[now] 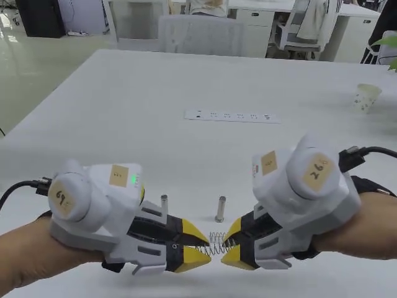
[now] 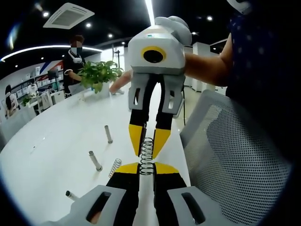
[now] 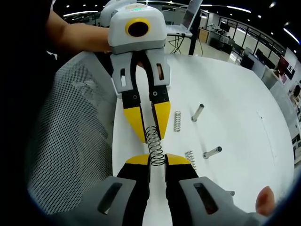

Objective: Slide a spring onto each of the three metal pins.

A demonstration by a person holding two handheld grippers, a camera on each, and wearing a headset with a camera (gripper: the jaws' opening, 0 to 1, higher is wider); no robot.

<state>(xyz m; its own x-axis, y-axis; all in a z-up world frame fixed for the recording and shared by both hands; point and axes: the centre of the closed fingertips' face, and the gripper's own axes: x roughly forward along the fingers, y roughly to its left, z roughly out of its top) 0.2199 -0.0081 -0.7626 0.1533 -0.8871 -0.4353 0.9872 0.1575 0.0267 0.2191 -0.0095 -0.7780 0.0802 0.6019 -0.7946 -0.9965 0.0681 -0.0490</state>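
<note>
Spring (image 1: pixel 217 242) | both ends grasped, hidden between fingers (image 1: pixel 193 233) of left gripper (image 1: pixel 208 248) and right gripper (image 1: pixel 227 246)

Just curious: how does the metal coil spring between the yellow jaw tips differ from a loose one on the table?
The held metal spring is clamped between left gripper and right gripper; the loose spring is untouched. The held one seems raised; the loose one lies on the white table. Both are wire coils.

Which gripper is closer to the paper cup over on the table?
Right. The right gripper is on the paper cup's side of the table, though well short of it; the left gripper faces it across the spring both grip, farther from the cup.
</note>
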